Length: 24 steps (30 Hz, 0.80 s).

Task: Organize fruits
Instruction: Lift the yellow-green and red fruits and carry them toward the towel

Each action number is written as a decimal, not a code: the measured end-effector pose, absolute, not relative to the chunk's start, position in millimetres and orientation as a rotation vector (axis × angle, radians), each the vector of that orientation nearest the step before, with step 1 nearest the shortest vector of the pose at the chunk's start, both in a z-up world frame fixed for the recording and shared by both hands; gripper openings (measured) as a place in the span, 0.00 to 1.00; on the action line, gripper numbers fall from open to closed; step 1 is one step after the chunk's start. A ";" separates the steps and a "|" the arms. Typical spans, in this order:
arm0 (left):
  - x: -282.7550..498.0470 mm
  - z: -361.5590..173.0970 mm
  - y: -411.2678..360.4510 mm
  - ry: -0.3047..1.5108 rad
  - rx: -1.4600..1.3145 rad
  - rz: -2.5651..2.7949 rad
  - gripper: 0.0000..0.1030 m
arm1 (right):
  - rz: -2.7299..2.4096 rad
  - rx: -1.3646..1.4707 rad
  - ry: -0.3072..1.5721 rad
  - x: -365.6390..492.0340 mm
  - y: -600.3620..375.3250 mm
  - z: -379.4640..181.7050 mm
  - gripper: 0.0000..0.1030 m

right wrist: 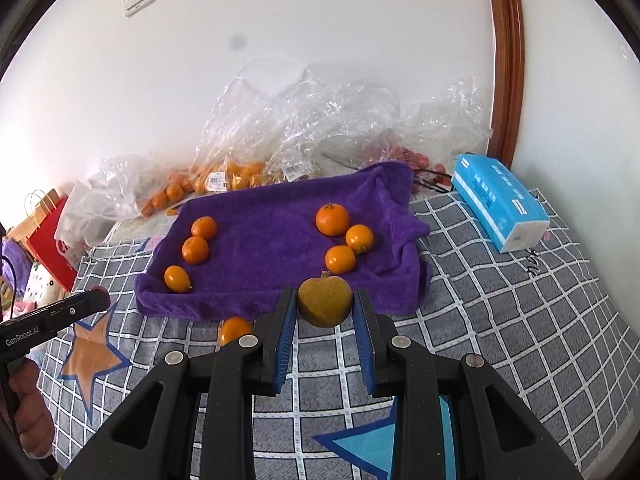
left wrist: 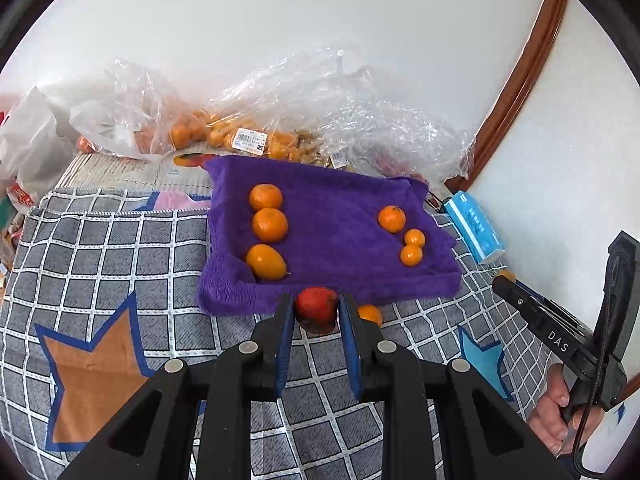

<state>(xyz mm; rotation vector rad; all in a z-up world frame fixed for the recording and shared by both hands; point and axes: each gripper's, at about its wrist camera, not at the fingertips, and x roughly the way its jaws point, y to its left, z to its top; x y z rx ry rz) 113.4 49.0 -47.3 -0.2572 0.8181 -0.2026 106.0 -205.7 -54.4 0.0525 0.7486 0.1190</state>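
One loose orange (right wrist: 234, 330) (beside purple towel (right wrist: 280, 248)) underneath.

A blue tissue pack (right wrist: 502, 204) lies on the checked star-patterned cloth (right wrist: 500, 300) — a red paper bag (right wrist: 50, 236) stands far left.

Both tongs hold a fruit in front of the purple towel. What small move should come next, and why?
Probably carry both forward over the towel. The left tongs grip a red fruit, the right tongs a yellow-brown one; oranges already lie there in two groups.
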 end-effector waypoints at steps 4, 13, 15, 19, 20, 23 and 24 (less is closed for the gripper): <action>117.6 -44.2 52.8 0.814 -0.262 -0.207 0.21 | 0.119 0.045 0.747 110.5 -202.3 -52.3 0.28; 129.2 -43.0 57.9 0.811 -0.278 -0.209 0.21 | 0.113 0.035 0.748 122.8 -196.4 -49.8 0.28; 132.2 -42.6 58.7 0.810 -0.280 -0.209 0.21 | 0.112 0.032 0.748 126.2 -195.4 -49.4 0.28; 139.6 -42.5 59.9 0.812 -0.284 -0.211 0.21 | 0.111 0.031 0.744 132.1 -195.0 -48.0 0.28; 141.3 -42.4 60.1 0.813 -0.286 -0.212 0.21 | 0.111 0.032 0.745 133.6 -195.1 -48.1 0.28; 146.2 -41.8 60.3 0.813 -0.289 -0.216 0.21 | 0.109 0.031 0.747 137.5 -195.2 -48.5 0.28; 147.3 -41.6 60.2 0.812 -0.289 -0.217 0.21 | 0.108 0.029 0.747 138.7 -195.3 -48.7 0.28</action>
